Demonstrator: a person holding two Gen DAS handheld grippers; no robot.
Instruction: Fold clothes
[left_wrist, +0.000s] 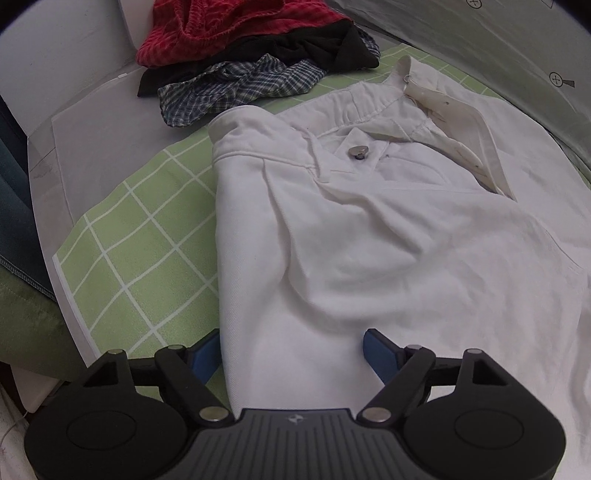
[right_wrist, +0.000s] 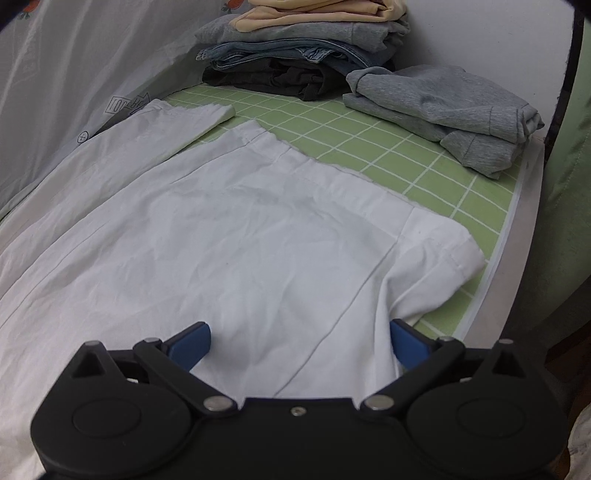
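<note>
White trousers (left_wrist: 369, 229) lie spread across the green checked mat (left_wrist: 140, 251) on the surface, waistband and metal button (left_wrist: 359, 151) at the far end in the left wrist view, legs running out toward the hems (right_wrist: 443, 251) in the right wrist view. Cotton like this looks soft, light and floppy, so it should drape and crease wherever it is lifted, and thin layers could slip apart. The left hand-held gripper (left_wrist: 291, 354) hangs over the near side edge of the trousers, jaws apart with cloth between the blue pads, not pinching. The right hand-held gripper (right_wrist: 299, 343) sits over the leg fabric near a seam, jaws wide apart, nothing clamped. Best bet for a hold: the thicker waistband or hem edges, taking both layers together. A folded pile (right_wrist: 303, 55) waits at the far end, unfolded clothes (left_wrist: 240, 55) on the other side
</note>
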